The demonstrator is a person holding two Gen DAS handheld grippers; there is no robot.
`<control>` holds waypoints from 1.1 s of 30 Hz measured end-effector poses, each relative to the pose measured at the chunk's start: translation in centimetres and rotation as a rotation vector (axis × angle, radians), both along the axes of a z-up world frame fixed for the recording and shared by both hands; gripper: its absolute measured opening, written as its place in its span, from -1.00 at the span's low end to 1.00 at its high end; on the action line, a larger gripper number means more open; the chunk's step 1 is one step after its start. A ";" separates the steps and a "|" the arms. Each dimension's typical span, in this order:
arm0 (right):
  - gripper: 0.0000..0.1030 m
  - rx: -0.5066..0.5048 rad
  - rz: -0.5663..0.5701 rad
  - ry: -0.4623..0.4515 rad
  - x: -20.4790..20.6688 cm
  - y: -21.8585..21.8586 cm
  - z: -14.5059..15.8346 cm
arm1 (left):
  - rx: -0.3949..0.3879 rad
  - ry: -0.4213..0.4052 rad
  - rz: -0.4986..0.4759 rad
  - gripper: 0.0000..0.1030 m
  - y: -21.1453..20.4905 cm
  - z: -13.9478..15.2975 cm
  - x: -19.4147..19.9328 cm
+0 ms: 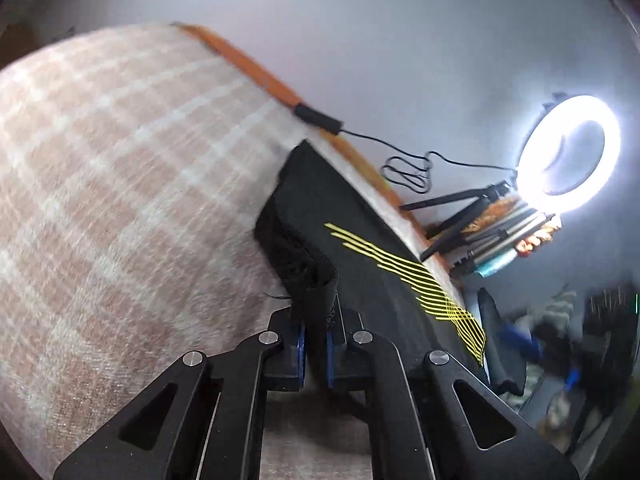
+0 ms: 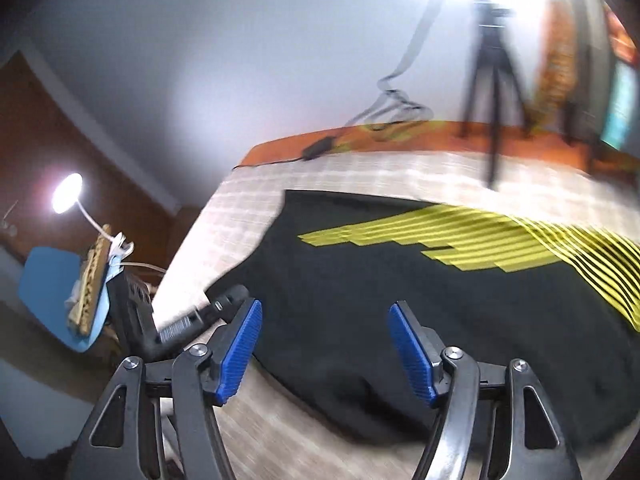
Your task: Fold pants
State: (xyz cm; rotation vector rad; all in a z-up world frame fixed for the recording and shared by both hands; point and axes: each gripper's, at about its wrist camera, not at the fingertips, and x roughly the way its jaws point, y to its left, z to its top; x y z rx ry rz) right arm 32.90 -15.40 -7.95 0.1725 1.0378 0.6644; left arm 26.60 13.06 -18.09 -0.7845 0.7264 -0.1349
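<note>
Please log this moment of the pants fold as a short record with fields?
surface: checked blanket
garment: black pants with yellow stripes, lying on the blanket
left gripper: shut on a bunched pants edge
right gripper: open, above the near pants edge, holding nothing
background: ring light, tripod

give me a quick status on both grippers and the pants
Left gripper shut on a bunched edge of the black pants. Right gripper open above the pants, holding nothing. Pants lie on the checked blanket; nothing in the way.
</note>
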 end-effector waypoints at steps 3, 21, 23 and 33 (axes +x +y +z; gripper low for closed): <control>0.36 -0.030 0.081 0.037 2.5 4.5 -0.2 | 0.044 -0.032 -0.030 -0.90 -0.8 0.9 0.1; 0.16 -0.359 0.292 0.230 9.0 20.1 -7.3 | 0.123 -0.108 -0.111 -0.90 -3.4 2.4 1.0; -0.22 -0.390 0.295 0.226 9.0 20.0 -7.7 | 0.122 -0.108 -0.116 -0.90 -3.7 2.4 1.1; -0.93 -0.271 0.182 0.130 9.2 14.0 -4.9 | 0.114 -0.157 -0.157 -0.92 -5.9 3.7 1.9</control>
